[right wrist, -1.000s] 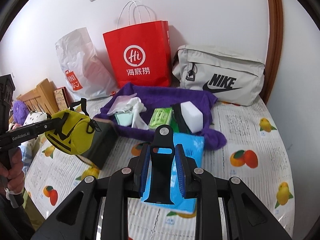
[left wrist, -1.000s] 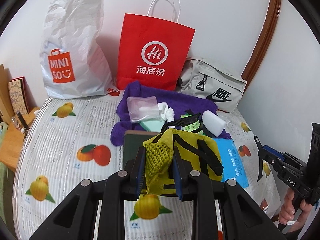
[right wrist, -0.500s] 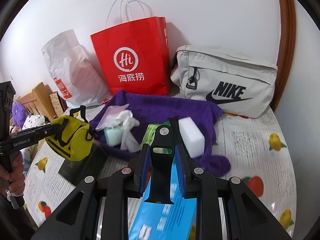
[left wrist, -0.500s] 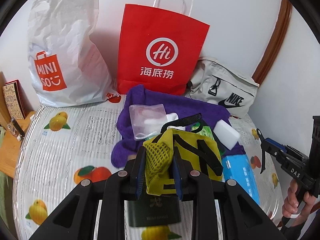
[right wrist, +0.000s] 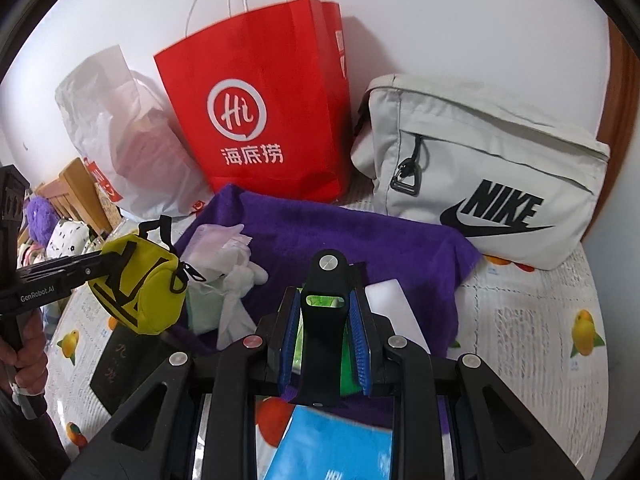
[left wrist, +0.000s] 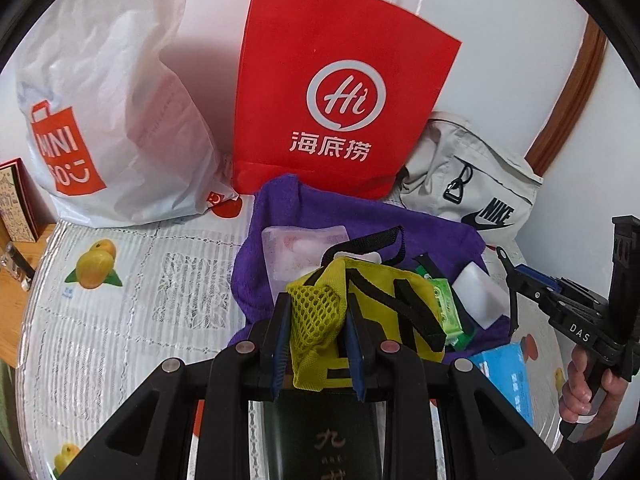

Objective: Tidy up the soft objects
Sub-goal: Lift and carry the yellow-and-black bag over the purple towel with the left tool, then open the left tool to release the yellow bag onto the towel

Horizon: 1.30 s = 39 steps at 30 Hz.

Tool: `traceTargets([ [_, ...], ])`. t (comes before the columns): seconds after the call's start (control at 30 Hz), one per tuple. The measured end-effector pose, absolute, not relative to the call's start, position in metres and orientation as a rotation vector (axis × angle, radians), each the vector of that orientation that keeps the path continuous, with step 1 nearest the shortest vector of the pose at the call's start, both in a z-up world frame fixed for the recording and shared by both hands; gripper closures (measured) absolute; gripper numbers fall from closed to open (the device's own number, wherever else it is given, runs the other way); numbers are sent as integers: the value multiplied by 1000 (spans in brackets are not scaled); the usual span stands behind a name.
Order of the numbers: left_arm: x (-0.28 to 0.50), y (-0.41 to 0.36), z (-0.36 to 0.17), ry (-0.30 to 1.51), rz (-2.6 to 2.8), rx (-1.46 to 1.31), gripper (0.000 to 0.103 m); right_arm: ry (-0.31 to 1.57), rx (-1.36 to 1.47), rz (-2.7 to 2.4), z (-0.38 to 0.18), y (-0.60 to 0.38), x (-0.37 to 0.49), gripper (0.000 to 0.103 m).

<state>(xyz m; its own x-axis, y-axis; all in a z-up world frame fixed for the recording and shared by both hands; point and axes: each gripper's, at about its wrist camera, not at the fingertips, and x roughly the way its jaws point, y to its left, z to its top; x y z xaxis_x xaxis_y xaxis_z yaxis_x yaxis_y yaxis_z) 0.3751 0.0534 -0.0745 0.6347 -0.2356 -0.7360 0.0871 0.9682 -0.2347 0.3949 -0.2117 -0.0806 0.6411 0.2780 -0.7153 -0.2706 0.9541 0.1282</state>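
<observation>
My left gripper (left wrist: pixel 318 336) is shut on a yellow pouch (left wrist: pixel 360 312) with black straps and mesh, held above the bed; it also shows in the right wrist view (right wrist: pixel 140 288). My right gripper (right wrist: pixel 326 340) is shut on a black strap (right wrist: pixel 324 320) with a metal stud, held over the purple towel (right wrist: pixel 360 236). On the towel lie a white sponge (right wrist: pixel 392 304), a green packet (left wrist: pixel 450 312), a clear plastic bag (left wrist: pixel 296 252) and white tissue (right wrist: pixel 240 276).
A red paper bag (left wrist: pixel 340 92), a white Miniso bag (left wrist: pixel 104 112) and a beige Nike bag (right wrist: pixel 488 172) stand against the wall. A dark green box (right wrist: pixel 120 364) and a blue packet (left wrist: pixel 508 376) lie on the fruit-print bedcover (left wrist: pixel 132 300). A wooden bedside edge (left wrist: pixel 16 292) is left.
Both grippers have moved forward toward the bags at the wall, carrying the yellow pouch and the black strap. The bags look larger and closer now.
</observation>
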Motion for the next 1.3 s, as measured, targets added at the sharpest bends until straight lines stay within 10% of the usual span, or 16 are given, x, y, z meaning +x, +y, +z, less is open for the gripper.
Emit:
traceTargets([
  [1.17, 443, 9, -116, 969, -214, -126, 77, 1017, -101, 392, -146, -189, 432, 74],
  [1.3, 445, 6, -118, 982, -198, -99, 76, 1008, -98, 382, -140, -193, 429, 52],
])
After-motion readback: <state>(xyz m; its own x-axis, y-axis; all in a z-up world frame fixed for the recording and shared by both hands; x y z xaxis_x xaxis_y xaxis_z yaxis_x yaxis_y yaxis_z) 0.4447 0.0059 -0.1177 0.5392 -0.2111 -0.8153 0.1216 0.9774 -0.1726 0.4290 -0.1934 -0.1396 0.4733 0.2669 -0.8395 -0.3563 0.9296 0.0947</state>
